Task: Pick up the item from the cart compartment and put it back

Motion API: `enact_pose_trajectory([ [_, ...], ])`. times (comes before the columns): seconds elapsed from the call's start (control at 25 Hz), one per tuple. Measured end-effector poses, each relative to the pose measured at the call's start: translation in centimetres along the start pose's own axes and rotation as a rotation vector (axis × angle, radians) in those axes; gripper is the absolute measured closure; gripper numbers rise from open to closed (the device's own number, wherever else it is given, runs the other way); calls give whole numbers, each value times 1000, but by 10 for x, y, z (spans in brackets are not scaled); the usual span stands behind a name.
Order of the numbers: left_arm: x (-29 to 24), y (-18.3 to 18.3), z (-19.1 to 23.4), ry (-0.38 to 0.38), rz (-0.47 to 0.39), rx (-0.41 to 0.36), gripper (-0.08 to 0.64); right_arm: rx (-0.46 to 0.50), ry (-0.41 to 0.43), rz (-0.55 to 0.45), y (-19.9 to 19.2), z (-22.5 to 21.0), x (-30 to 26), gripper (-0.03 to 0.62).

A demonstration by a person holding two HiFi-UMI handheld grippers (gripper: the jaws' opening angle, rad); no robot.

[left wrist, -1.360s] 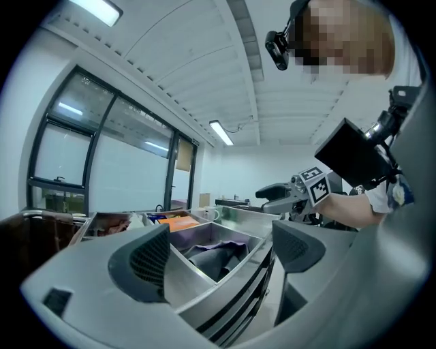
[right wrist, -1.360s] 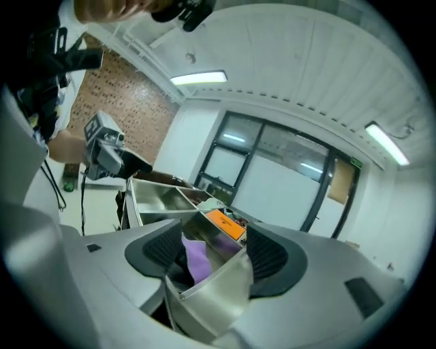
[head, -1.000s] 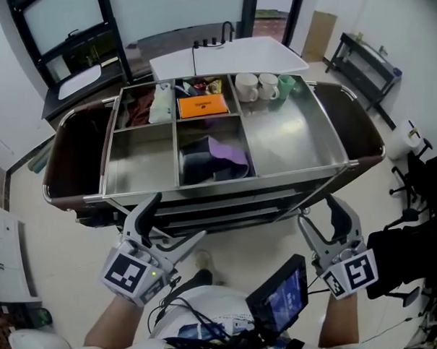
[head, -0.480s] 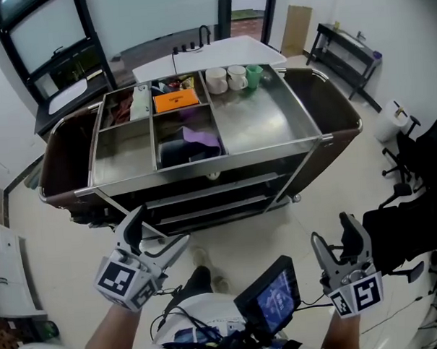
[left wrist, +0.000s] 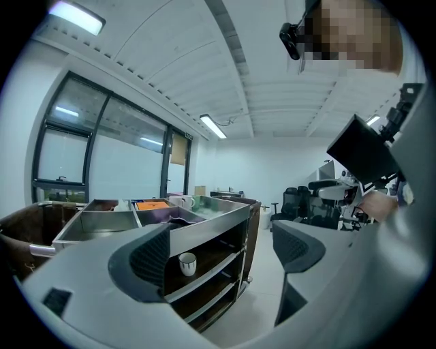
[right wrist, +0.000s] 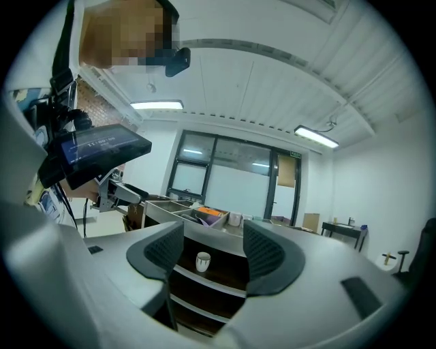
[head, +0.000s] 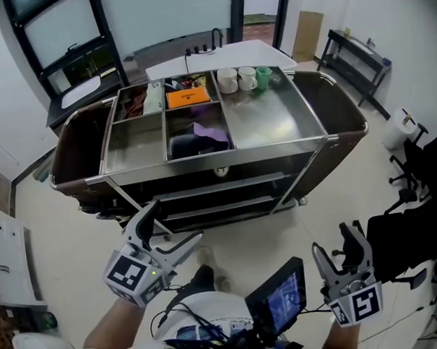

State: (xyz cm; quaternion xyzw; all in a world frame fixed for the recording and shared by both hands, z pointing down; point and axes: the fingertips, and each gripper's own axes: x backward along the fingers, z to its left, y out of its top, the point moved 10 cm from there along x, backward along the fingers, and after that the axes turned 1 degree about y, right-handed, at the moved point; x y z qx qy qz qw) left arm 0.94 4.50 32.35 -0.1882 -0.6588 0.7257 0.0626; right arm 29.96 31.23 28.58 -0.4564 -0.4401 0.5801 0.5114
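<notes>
The steel cart (head: pixel 274 124) stands ahead of me with its top split into compartments. The middle ones hold an orange box (head: pixel 187 98), a purple cloth (head: pixel 211 131) and a dark item (head: pixel 187 145). Two white mugs (head: pixel 229 79) and a green cup (head: pixel 264 75) sit at the far end of the wide compartment. A small white cup (right wrist: pixel 203 261) stands on a lower shelf. My left gripper (head: pixel 170 229) is open and empty, short of the cart's front. My right gripper (head: pixel 336 246) is open and empty over the floor at the lower right; its jaws have just been closing a little.
A white tabletop (head: pixel 221 58) lies behind the cart. Black office chairs (head: pixel 414 176) stand at the right, a dark bench (head: pixel 354 52) at the far right. A white unit (head: pixel 5 252) is on the floor at the left. A screen (head: pixel 278 298) hangs at my chest.
Both grippers stand farther back from the cart than a second ago. The right one has drifted to the lower right, away from the cart's corner. Nothing was picked up.
</notes>
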Motion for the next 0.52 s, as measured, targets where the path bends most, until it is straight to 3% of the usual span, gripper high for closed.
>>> enact_pose_trajectory([
  [0.52, 7, -1, -20, -11, -3, -9, 92, 11, 25, -2, -5, 8, 12, 292],
])
